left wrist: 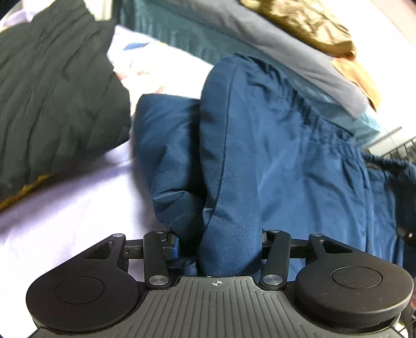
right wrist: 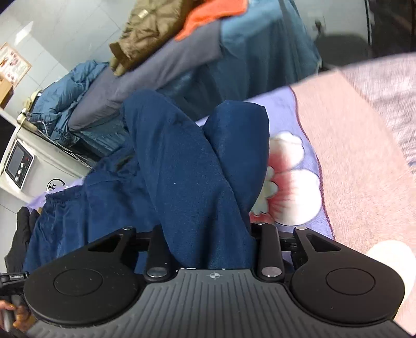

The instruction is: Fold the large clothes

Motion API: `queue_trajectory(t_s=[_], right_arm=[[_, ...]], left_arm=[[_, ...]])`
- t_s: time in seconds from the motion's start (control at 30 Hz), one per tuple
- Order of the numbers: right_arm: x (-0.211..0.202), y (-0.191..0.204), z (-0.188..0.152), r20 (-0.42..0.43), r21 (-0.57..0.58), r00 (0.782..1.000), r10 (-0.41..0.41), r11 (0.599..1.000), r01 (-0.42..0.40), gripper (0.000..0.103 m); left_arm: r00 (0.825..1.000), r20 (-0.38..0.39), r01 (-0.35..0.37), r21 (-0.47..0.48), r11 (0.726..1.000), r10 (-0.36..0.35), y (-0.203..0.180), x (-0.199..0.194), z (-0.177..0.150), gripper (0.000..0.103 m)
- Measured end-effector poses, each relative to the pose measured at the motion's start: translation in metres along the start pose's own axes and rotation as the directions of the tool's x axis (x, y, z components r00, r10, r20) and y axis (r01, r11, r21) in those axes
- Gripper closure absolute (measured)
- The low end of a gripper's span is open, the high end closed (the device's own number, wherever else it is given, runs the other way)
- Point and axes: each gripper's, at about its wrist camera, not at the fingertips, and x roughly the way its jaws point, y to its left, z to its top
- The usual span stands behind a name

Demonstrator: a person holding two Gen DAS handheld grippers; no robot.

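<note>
Dark blue trousers (left wrist: 286,169) with a gathered elastic waistband (left wrist: 330,135) lie bunched on the bed. In the left wrist view a fold of them runs between the jaws of my left gripper (left wrist: 221,241). Its left pad (left wrist: 174,244) shows beside the fold, standing wide and not pressed on it. In the right wrist view the trousers (right wrist: 182,156) rise in two rounded folds straight out of my right gripper (right wrist: 210,234). That gripper is shut on the cloth, which hides its fingertips.
A black garment (left wrist: 52,91) lies at the left on the pale sheet (left wrist: 65,208). A pink blanket (right wrist: 364,156) covers the flower-print sheet (right wrist: 286,187) at the right. Behind, another bed holds an olive jacket (right wrist: 150,31), an orange garment (right wrist: 208,18) and a blue puffer jacket (right wrist: 65,91). A white appliance (right wrist: 18,163) stands far left.
</note>
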Motion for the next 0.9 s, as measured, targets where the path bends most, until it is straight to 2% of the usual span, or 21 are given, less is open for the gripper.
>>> queue_trajectory(t_s=[0.1, 0.2, 0.37, 0.47, 0.57, 0.63, 0.73, 0.83, 0.9], right_arm=[[-0.016, 0.01, -0.001, 0.034, -0.009, 0.999, 0.018, 1.0, -0.017, 0.073], [-0.04, 0.02, -0.007, 0.049, -0.021, 0.998, 0.039, 0.999, -0.038, 0.074], [-0.097, 0.022, -0.032, 0.061, 0.003, 0.997, 0.052, 0.999, -0.052, 0.075], [-0.135, 0.008, -0.051, 0.055, 0.041, 0.998, 0.037, 0.998, -0.039, 0.075], [-0.168, -0.009, -0.076, 0.037, 0.071, 0.999, 0.008, 0.997, -0.011, 0.075], [-0.181, -0.017, -0.093, 0.017, 0.086, 1.0, -0.002, 0.996, 0.0, 0.075], [-0.189, -0.013, -0.11, 0.017, 0.063, 1.0, 0.001, 0.998, -0.002, 0.076], [-0.185, 0.005, -0.107, 0.054, 0.046, 0.998, 0.036, 0.998, -0.039, 0.077], [-0.181, 0.025, -0.099, 0.07, 0.002, 0.995, 0.077, 0.997, -0.077, 0.078]], left_arm=[[0.999, 0.019, 0.031, 0.013, 0.999, -0.032, -0.004, -0.014, 0.002, 0.005], [0.996, 0.037, 0.077, 0.088, 0.993, -0.081, -0.017, -0.037, 0.001, 0.006], [0.989, -0.006, 0.143, 0.202, 0.969, -0.145, -0.037, -0.069, -0.025, 0.006], [0.983, -0.06, 0.184, 0.187, 0.965, -0.176, -0.031, -0.075, -0.053, 0.006], [0.98, -0.097, 0.185, 0.158, 0.97, -0.172, -0.023, -0.072, -0.071, 0.005], [0.984, -0.075, 0.174, 0.166, 0.971, -0.163, -0.025, -0.074, -0.068, 0.006], [0.985, 0.003, 0.167, 0.227, 0.959, -0.172, -0.041, -0.096, -0.045, 0.007], [0.976, 0.105, 0.154, 0.278, 0.948, -0.189, -0.052, -0.126, -0.014, 0.007], [0.964, 0.169, 0.146, 0.303, 0.942, -0.204, -0.056, -0.152, 0.006, 0.007]])
